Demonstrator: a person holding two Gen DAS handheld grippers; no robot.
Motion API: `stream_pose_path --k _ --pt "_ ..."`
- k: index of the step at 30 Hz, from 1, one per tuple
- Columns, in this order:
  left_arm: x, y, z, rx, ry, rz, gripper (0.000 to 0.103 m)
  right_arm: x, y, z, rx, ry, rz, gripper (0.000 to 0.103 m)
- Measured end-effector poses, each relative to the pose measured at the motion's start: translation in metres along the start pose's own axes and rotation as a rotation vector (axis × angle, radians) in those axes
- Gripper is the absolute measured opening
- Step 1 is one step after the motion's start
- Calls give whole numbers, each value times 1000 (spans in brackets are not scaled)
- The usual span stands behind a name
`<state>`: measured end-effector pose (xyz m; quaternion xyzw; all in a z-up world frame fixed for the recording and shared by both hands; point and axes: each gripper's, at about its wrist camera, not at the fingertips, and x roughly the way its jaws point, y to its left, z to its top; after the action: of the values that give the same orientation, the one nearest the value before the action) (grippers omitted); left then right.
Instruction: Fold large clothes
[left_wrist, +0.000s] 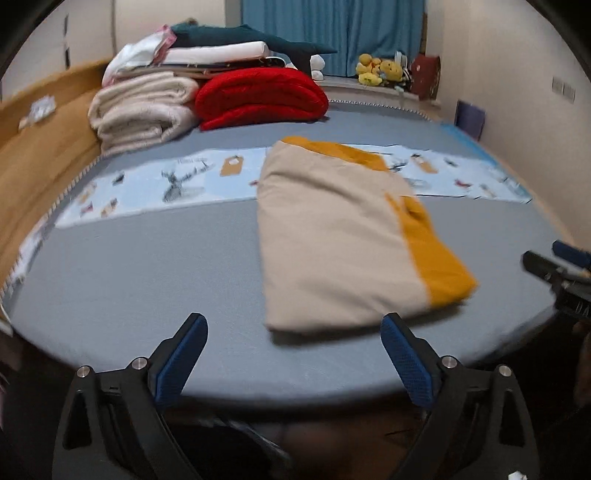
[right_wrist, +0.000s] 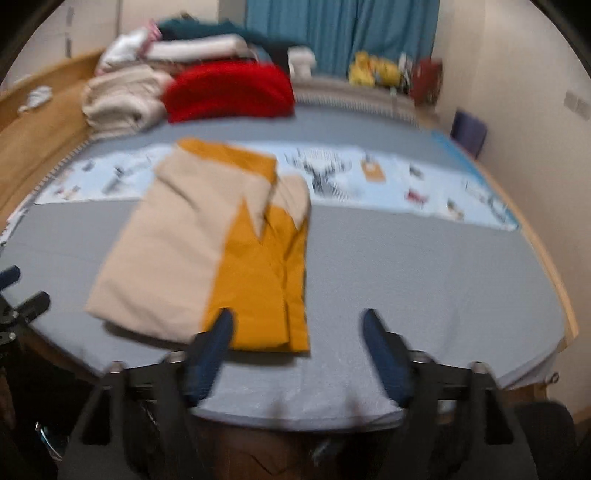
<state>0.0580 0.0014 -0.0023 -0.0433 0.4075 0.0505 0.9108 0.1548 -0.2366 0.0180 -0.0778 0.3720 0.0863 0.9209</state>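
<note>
A beige and mustard-yellow garment (left_wrist: 332, 236) lies folded into a long rectangle on the grey bed (left_wrist: 129, 277); it also shows in the right wrist view (right_wrist: 207, 251). My left gripper (left_wrist: 293, 326) is open and empty, hovering over the bed's near edge just short of the garment's near end. My right gripper (right_wrist: 297, 321) is open and empty at the near edge, its left finger over the garment's yellow corner. The right gripper also shows at the right edge of the left wrist view (left_wrist: 557, 269).
Folded cream (left_wrist: 144, 107) and red (left_wrist: 258, 96) blankets with more stacked clothes sit at the bed's far left. A printed light-blue strip (left_wrist: 166, 181) crosses the bed. Plush toys (left_wrist: 380, 70) line the far sill. A wooden rail (left_wrist: 37, 155) runs along the left, a wall on the right.
</note>
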Motion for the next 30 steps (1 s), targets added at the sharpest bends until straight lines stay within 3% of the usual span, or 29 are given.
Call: stream_pose_path --k 3,7,9,14,30 --pt "-23 -4 -16 -56 -14 -7 93 -32 13 -13 20 -35 24 86" --pt "-39 -19 -19 9 -81 -9 93 -59 31 -28 31 -67 23 97" --pt "-39 -24 -15 31 -117 29 93 -61 36 -27 19 -82 17 98" --pt "-24 -22 -13 5 -83 51 93 -48 42 -25 3 -70 5 98" --pt "-17 -17 -15 -34 -48 -4 93 -33 54 -25 -25 -45 32 98"
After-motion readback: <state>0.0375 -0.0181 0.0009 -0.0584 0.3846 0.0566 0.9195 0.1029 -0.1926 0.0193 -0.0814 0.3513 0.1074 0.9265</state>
